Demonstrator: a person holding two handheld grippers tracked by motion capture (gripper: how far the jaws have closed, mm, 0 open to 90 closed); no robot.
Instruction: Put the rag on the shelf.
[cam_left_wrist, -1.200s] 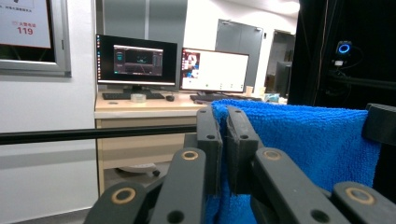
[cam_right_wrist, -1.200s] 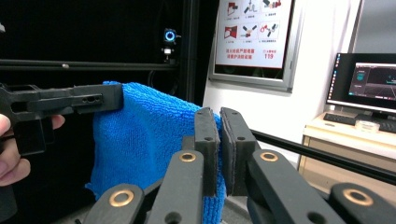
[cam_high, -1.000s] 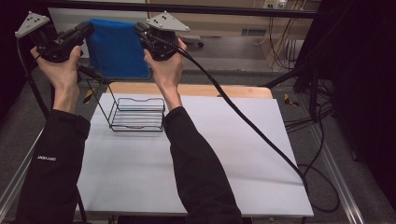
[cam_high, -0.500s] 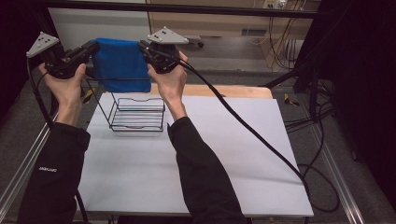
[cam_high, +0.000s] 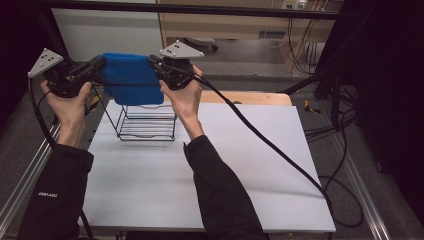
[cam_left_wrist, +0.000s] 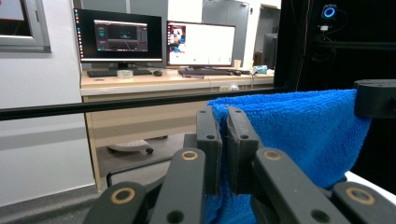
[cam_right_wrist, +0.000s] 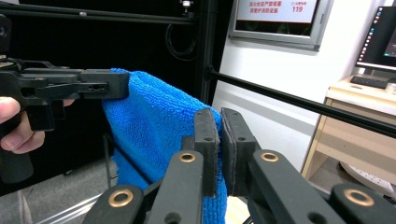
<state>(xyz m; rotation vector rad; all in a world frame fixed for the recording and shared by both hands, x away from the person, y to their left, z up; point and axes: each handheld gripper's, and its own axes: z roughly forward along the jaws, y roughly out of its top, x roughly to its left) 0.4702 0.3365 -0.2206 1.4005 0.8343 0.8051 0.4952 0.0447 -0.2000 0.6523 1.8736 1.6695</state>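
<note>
in the upper left of the high view a blue cloth (cam_high: 129, 78) hangs in the air, stretched between the two tongs. its long axis runs left to right across the frame, the top edge pulled fairly level and the rest drooping down toward the wire basket (cam_high: 146, 122) that stands on the white table (cam_high: 240, 165) just below it. the left gripper (cam_high: 97, 67) is clamped on the cloth's left upper corner, and the right gripper (cam_high: 154, 64) is clamped on the right upper corner. in each gripper view the black jaws sit nearly together with blue cloth pinched between them.
</note>
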